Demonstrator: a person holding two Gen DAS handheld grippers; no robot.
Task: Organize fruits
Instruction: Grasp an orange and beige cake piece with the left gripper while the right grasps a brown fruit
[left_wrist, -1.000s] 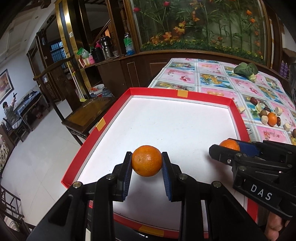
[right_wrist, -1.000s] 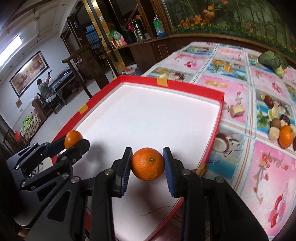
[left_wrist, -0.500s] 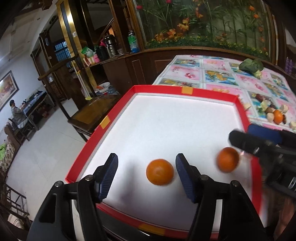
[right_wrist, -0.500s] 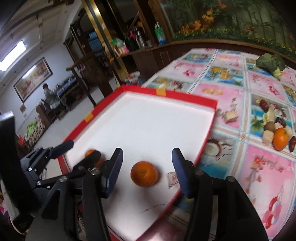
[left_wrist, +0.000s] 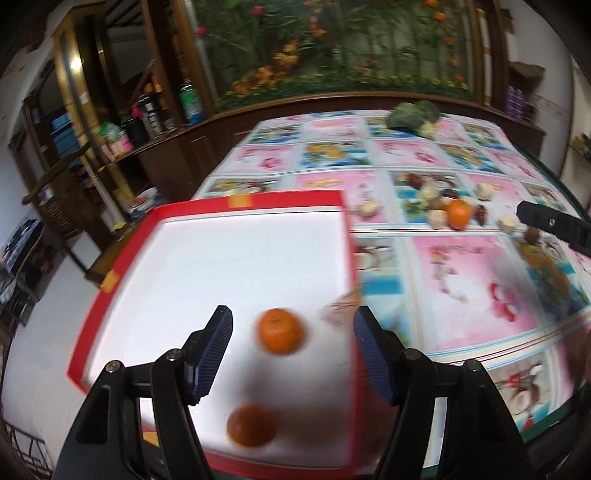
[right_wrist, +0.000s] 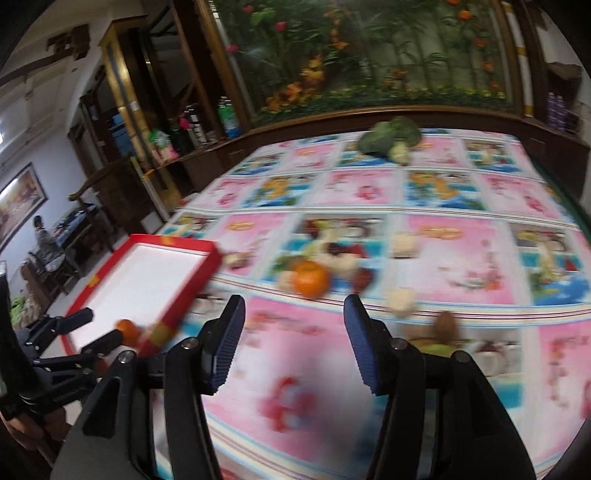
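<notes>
A red-rimmed white tray (left_wrist: 251, 201) holds two oranges: one (left_wrist: 280, 336) lies between the fingers of my left gripper (left_wrist: 291, 326), the other (left_wrist: 251, 424) lies nearer, below them. The left jaws are opening, and the pads stand clear of the fruit. My right gripper (right_wrist: 293, 310) is open and empty above the flowered tablecloth, right of the tray (right_wrist: 173, 242). A third orange (right_wrist: 310, 278) sits on the cloth just beyond its fingertips, also seen as an orange (left_wrist: 459, 213) in the left wrist view. The picture is motion-blurred.
Small nuts and pale food pieces (right_wrist: 400, 301) lie scattered around the table orange. A green vegetable (right_wrist: 391, 138) rests at the table's far side. Cabinets with bottles (right_wrist: 229, 118) stand behind. A person (right_wrist: 40, 232) sits far off to the left.
Both grippers opened and let their oranges go onto the tray. Both then swung right, the right one leaving the tray for the tablecloth near the third orange.
</notes>
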